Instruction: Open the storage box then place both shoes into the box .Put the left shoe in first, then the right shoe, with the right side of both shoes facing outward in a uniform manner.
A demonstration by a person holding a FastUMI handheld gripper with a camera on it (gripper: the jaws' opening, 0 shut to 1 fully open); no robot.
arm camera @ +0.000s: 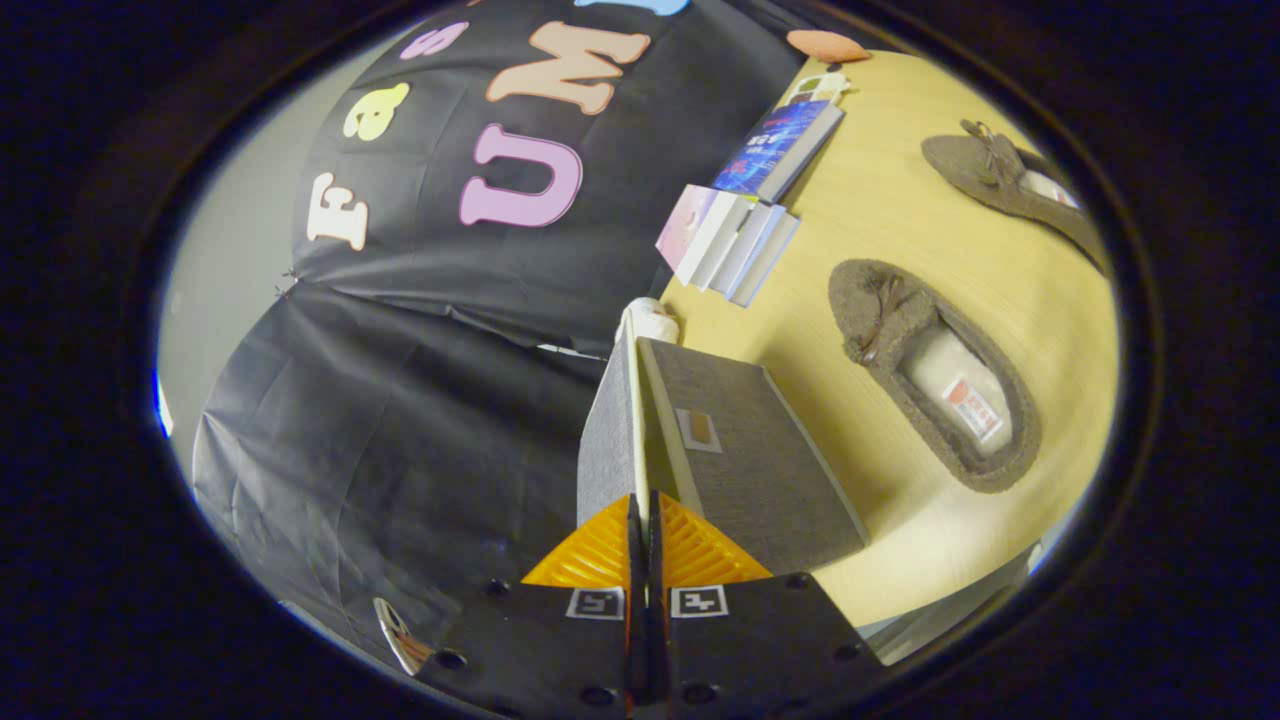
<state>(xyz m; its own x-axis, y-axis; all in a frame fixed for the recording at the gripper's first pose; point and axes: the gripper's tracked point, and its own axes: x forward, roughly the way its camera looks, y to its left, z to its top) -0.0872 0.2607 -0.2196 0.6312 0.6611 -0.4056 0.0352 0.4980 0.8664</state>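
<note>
- The booth wall of black cloth point(420, 330) took the biggest part of the view, with a pale plain wall point(215, 290) next to it.
- The wooden table point(900, 220) was light yellow and smooth; the whole view was rolled to the side, so the table stood like a wall beside the fingers.
- The grey storage box point(750, 470) stood on the table just ahead of the fingers. Its lid point(607, 440) was lifted and seen almost edge-on, so I judged that the opening step was going on and not finished.
- Both shoes, brown fluffy slippers, lay on the table outside the box: the nearer shoe point(940, 375) just beside the box, the farther shoe point(1010, 185) well apart from it. So both placing steps were left, and I could not tell which was the left shoe.
- A row of books point(735, 245) leaned beyond the box, near the cloth, with one blue book point(785, 150) behind them.
- The gripper point(646, 530) had its orange fingers point(600, 555) pressed together on the thin edge of the lid, with no gap visible.
</note>
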